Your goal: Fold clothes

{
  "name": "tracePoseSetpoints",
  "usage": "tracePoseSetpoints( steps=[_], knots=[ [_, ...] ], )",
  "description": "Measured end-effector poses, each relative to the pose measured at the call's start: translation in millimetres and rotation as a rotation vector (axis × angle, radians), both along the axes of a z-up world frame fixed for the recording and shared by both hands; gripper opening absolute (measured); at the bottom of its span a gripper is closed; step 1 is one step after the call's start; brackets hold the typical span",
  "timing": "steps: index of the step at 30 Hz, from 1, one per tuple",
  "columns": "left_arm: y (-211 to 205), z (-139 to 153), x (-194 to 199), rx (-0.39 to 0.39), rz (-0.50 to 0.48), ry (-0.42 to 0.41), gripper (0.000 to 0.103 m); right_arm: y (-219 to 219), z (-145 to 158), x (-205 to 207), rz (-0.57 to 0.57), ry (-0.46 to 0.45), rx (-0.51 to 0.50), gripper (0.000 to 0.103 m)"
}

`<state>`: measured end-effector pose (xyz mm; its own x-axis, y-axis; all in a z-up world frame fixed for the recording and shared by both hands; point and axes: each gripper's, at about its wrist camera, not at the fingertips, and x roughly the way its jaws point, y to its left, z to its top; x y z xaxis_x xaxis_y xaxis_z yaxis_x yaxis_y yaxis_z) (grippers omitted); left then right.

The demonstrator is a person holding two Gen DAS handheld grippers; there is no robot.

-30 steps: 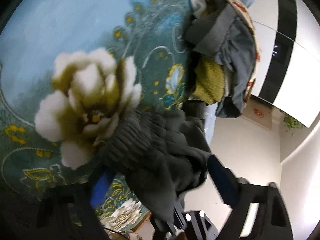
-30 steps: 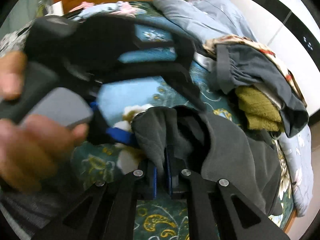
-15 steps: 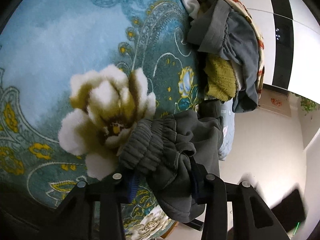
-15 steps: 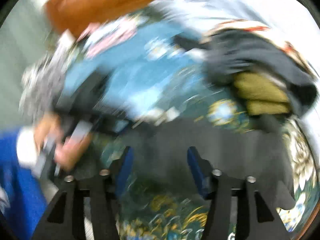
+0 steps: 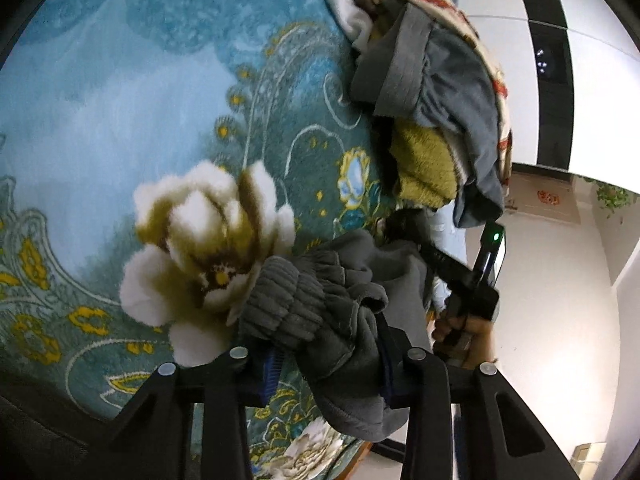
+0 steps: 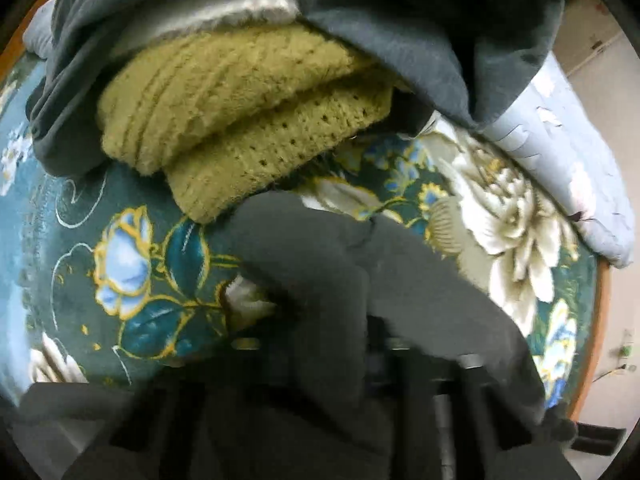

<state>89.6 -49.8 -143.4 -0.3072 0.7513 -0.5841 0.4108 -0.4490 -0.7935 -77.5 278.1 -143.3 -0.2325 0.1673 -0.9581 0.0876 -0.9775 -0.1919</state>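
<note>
So the left hand-held gripper [image 5: 326,364] has its blue-padded fingers [image 5: 269,372] clamped on a bunched-up dark grey garment with a ribbed elastic waistband [image 5: 320,312], holding it just above the bed, which is covered in a teal fleece blanket with big white-and-gold flowers [image 5: 160,120]. The rest of that grey fabric trails off toward the right hand-held gripper [image 6: 376,360], but that view is so blurry and draped over with the same cloth that I honestly can't tell if its jaws are closed on anything. From the left view you can see a hand [image 5: 466,330] gripping that other tool's black handle off the bed's edge. Right beside the grey piece sits a messy pile: a folded mustard-yellow knitted sweater [image 6: 248,120] with slate-blue grey trousers [image 5: 452,80] flopped over it, plus a cream patterned cloth [image 5: 440,4] on top.
</note>
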Motion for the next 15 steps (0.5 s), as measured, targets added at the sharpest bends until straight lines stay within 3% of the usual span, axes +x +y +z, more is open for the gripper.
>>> tracePoseSetpoints(
  steps=[4, 8, 10, 12, 13, 14, 15],
  knots=[
    [-19.2, 22.8, -3.0, -0.028, 0.046, 0.079, 0.028, -3.6, 79.2, 18.3, 0.015, 0.174, -0.186, 0.012],
    [-61.1, 76.7, 1.0, -0.089, 0.138, 0.286, 0.027, 10.8, 182.6, 44.3, 0.025, 0.428, -0.355, 0.012],
    [-86.1, 100.2, 9.0, -0.123, 0.198, 0.372, 0.027, 34.5, 223.1, 59.5, -0.02, 0.546, -0.387, 0.012],
    [-104.9, 102.4, 15.1, -0.183, 0.23, 0.376, 0.027, 62.2, 240.5, 71.5, -0.08, 0.605, -0.364, 0.012],
    [-113.6, 94.2, 18.8, -0.22, 0.24, 0.339, 0.027, 78.3, 242.3, 76.7, -0.11, 0.623, -0.327, 0.012],
    [-122.0, 85.3, 22.5, -0.249, 0.251, 0.301, 0.027, 93.5, 237.3, 81.3, -0.144, 0.618, -0.276, 0.012],
    [-128.2, 71.6, 25.8, -0.227, 0.265, 0.259, 0.027, 111.6, 221.0, 84.3, -0.196, 0.58, -0.216, 0.012]
  ],
)
